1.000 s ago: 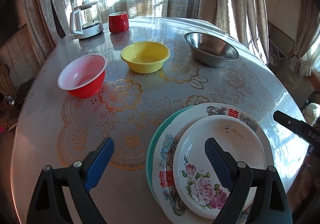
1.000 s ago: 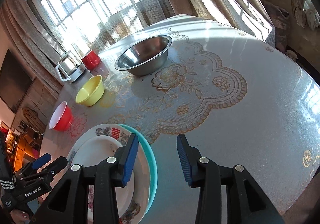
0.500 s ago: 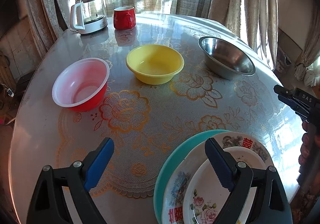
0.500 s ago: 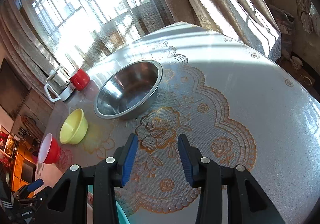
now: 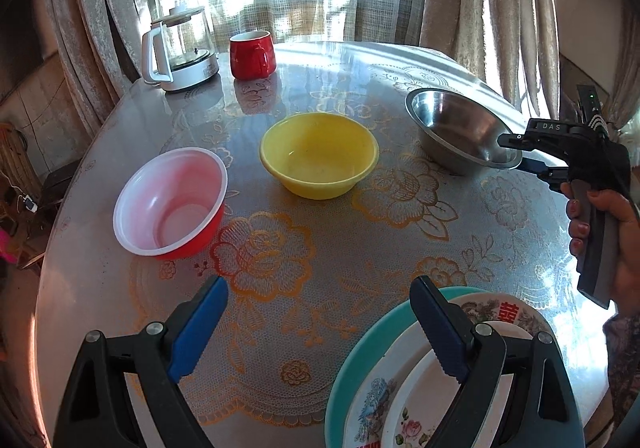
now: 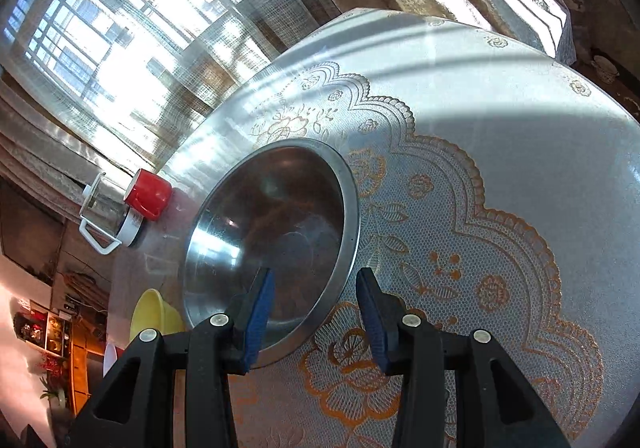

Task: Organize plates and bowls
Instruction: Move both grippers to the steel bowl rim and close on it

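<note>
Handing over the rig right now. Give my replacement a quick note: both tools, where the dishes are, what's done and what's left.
Right tool: open, straddling the near rim of the steel bowl, one finger inside and one outside; not closed on it yet.
Left tool: open, empty, hovering over the table by the plates.
Plates: three stacked at the near edge, teal at the bottom.
Bowls: red bowl, yellow bowl and steel bowl stand apart in a row, unstacked.
Done: plate stack.
Left: probably close on the steel bowl, then nest the bowls.

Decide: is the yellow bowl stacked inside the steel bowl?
No. The yellow bowl sits directly on the table, apart from the steel bowl.
</note>
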The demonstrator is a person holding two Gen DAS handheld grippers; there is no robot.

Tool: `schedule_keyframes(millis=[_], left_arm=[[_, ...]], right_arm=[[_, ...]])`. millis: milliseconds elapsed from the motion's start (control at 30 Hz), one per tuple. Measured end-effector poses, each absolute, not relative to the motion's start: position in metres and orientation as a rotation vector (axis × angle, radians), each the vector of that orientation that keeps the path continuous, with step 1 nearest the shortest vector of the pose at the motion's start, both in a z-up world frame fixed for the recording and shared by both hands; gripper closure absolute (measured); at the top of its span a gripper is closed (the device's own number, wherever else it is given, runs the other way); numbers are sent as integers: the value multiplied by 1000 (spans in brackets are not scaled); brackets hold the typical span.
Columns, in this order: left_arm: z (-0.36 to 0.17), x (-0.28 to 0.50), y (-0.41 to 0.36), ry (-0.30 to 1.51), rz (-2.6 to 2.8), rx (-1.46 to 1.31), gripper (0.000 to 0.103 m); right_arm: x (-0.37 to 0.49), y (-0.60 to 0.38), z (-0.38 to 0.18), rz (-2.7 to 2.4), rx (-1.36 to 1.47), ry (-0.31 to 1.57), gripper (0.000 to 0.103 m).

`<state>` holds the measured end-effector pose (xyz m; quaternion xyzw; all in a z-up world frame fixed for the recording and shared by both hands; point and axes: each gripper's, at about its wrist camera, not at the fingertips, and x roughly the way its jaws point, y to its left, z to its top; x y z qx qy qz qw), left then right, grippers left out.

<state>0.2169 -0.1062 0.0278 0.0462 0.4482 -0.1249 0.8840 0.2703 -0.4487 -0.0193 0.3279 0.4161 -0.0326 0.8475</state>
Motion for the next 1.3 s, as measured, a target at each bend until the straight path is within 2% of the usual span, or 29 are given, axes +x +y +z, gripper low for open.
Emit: schedule_keyframes(millis=[167, 433, 1300], left_arm=[[33, 223, -116, 917, -281, 121, 10], [41, 237, -140, 895, -333, 144, 10], [43, 310, -262, 810, -424, 304, 10]], right_arm=[[277, -443, -33, -71, 666, 898, 60], [255, -447, -36, -6, 680, 877, 76], [188, -456, -55, 60, 657, 713, 79]])
